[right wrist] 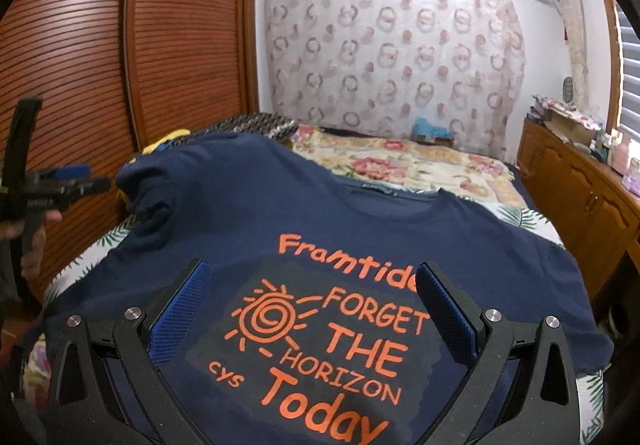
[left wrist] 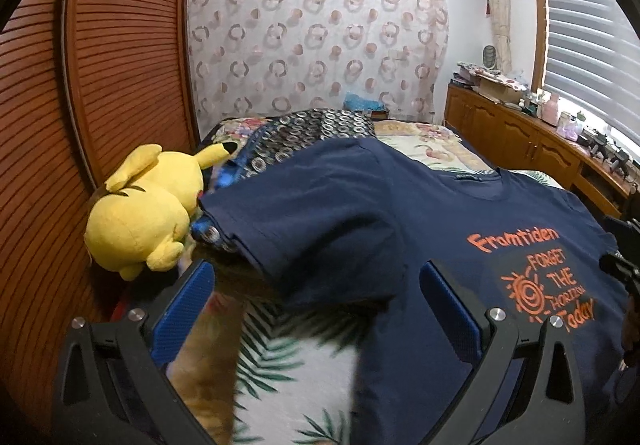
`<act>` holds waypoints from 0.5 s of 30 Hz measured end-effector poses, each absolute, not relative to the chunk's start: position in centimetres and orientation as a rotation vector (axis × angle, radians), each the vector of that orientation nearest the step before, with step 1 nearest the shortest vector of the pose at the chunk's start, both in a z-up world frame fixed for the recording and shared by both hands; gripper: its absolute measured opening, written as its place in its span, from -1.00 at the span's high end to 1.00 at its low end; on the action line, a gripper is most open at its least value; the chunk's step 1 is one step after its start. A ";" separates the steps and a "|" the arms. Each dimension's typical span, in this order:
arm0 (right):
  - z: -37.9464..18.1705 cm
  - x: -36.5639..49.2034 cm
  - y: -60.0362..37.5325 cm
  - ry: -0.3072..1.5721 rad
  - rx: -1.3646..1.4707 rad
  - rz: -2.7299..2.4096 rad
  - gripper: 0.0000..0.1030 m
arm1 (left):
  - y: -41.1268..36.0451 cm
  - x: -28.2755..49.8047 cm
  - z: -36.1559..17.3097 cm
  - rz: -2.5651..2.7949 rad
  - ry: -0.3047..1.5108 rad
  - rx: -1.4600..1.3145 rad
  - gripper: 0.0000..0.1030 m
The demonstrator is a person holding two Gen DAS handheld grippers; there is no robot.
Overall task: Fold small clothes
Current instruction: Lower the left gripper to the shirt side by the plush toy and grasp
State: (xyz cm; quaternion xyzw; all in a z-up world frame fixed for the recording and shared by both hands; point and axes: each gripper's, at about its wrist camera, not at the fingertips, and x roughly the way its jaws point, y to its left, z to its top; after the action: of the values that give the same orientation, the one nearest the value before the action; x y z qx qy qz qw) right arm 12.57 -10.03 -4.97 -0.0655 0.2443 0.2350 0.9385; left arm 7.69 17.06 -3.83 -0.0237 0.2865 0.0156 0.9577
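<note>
Closest in, the right gripper [right wrist: 312, 309] is hovering with its blue-padded jaws spread wide and nothing between them, poised right over the orange print on the navy T-shirt [right wrist: 280, 205], which is lying face up across the bed [right wrist: 420, 165] with its collar pointing away toward the far wall. Over on the other side, the left gripper [left wrist: 316, 297] is also gaping wide and gripping nothing, and it is looking down on the shirt's sleeve [left wrist: 304, 221], which is humping up over something underneath rather than lying flat. This is thin, limp cotton by the look of it, so it is going to be light, floppy and quick to sag or bunch the moment it is lifted; nothing fragile here, nothing slippery either. The sensible hold, I would say, is a pinch on a doubled edge: the sleeve hem or the shoulder seam on the left, the matching shoulder or side seam on the right, so the cloth is hanging from two points and folding cleanly. Just past the sleeve, a yellow plush toy [left wrist: 144, 213] is sitting near the wooden wardrobe door [left wrist: 120, 65], close enough to snag a swinging sleeve. Farther back, a patterned curtain [right wrist: 392, 57] is closing off the room.
</note>
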 end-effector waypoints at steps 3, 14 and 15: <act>-5.3 12.5 -9.7 0.511 -0.139 0.494 -1.00 | 18.3 8.8 -4.0 0.003 0.601 -0.086 -0.79; -6.0 12.7 -7.6 0.534 -0.195 0.543 -1.00 | 21.0 11.7 -5.6 0.014 0.677 -0.171 0.04; -6.1 12.6 -7.4 0.534 -0.197 0.549 -1.00 | 21.1 11.8 -5.9 0.021 0.687 -0.173 0.04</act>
State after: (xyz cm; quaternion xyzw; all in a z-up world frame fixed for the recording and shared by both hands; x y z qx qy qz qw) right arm 12.58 -7.44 -6.06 -0.0962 0.2603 0.2676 0.9227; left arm 11.75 21.12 -5.86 -0.0847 0.3363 0.0103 0.9379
